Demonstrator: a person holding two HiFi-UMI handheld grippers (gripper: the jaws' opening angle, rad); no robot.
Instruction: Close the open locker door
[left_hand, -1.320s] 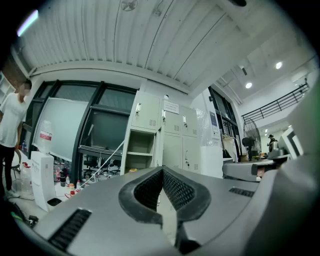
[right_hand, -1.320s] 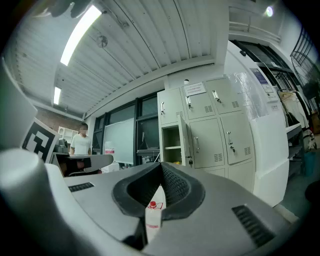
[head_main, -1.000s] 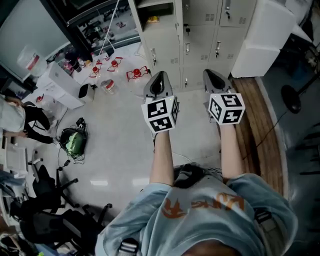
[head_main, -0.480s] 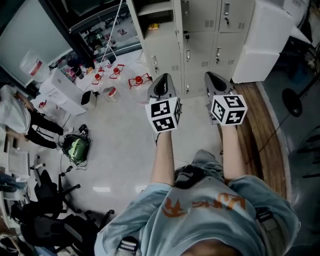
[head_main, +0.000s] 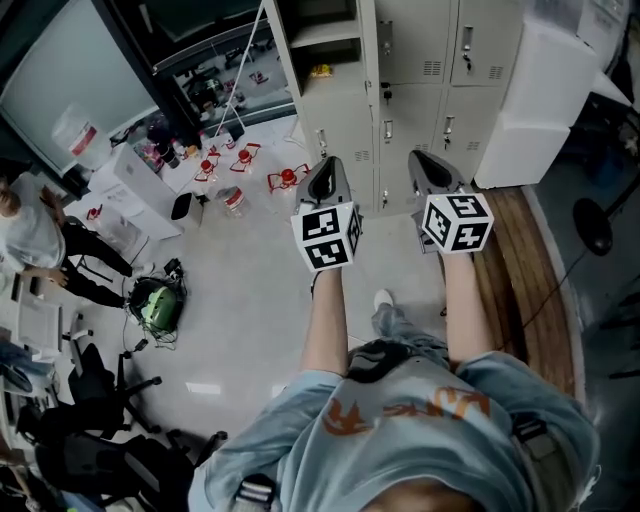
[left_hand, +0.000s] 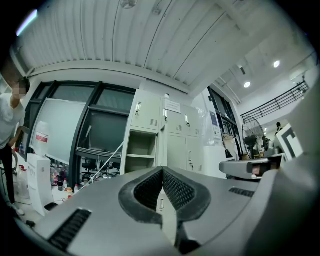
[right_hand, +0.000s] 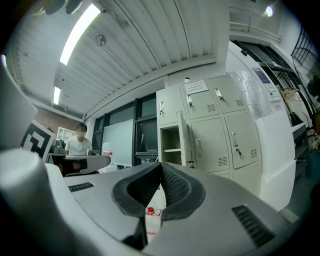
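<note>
Left gripper (head_main: 327, 166) and right gripper (head_main: 419, 160), jaws closed on nothing, face the locker bank (head_main: 420, 60). Its open door (right_hand: 183, 140) stands ahead, well apart from both.

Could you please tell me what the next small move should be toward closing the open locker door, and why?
Probably step closer and carry the right gripper toward the outer face of the open locker door. The door stands swung out beside its open compartment, bare floor lies between it and the grippers, and both the right and the left gripper are shut and empty, ready to push.
</note>
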